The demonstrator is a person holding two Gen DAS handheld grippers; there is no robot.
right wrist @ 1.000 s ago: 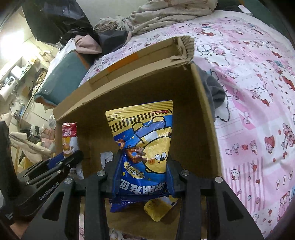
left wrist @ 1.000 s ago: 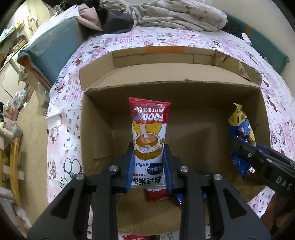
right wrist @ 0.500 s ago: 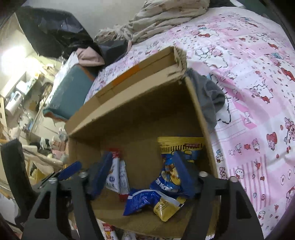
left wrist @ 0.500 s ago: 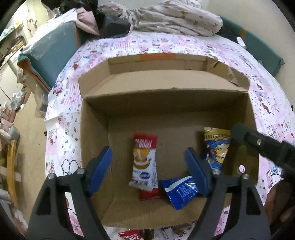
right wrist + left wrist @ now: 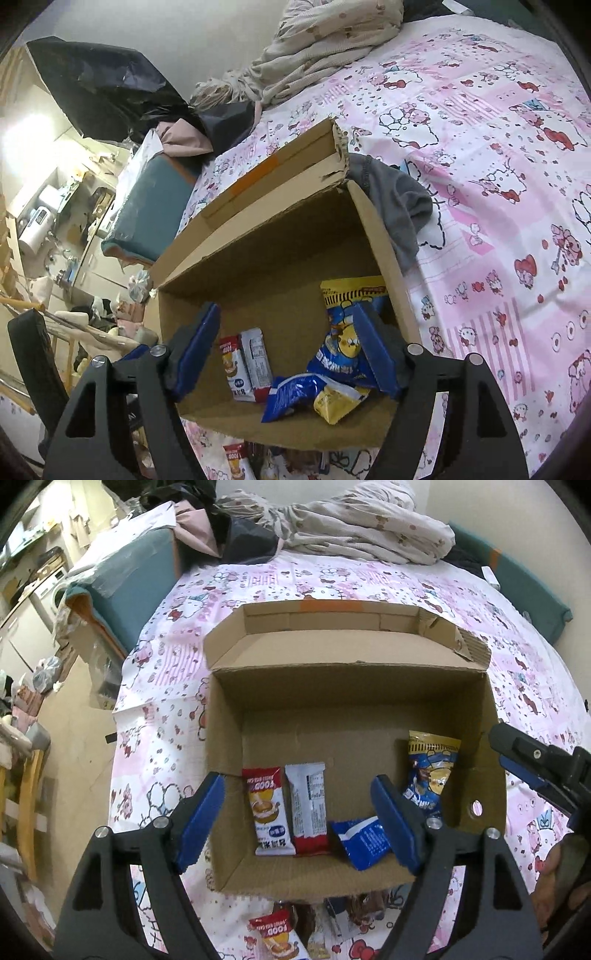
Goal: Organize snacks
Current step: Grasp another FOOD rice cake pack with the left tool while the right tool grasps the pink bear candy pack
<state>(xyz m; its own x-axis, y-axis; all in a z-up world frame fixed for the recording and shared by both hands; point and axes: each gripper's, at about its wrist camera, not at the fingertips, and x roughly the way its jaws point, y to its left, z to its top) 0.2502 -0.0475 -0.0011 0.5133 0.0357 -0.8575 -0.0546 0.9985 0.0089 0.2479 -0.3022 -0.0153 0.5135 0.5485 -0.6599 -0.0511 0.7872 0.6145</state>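
An open cardboard box (image 5: 229, 746) sits on the pink bedsheet and also shows in the right wrist view (image 5: 369, 229). Inside lie a red rice cake packet (image 5: 267, 808), a second white-backed packet (image 5: 308, 806), a blue and yellow snack bag (image 5: 430, 775) against the right wall, and another blue bag (image 5: 364, 836). The same packets (image 5: 240, 365) and bags (image 5: 341, 341) show in the right wrist view. My left gripper (image 5: 299, 821) is open and empty above the box's near edge. My right gripper (image 5: 286, 354) is open and empty over the box.
Loose snacks lie on the sheet in front of the box, including a red rice cake packet (image 5: 277, 938). A grey cloth (image 5: 399, 206) lies against the box's right side. A rumpled blanket (image 5: 362, 528) and clothes sit at the bed's far end.
Both grippers opened and let go of their snacks, which dropped into the box. Both grippers then pulled back and up from the box.
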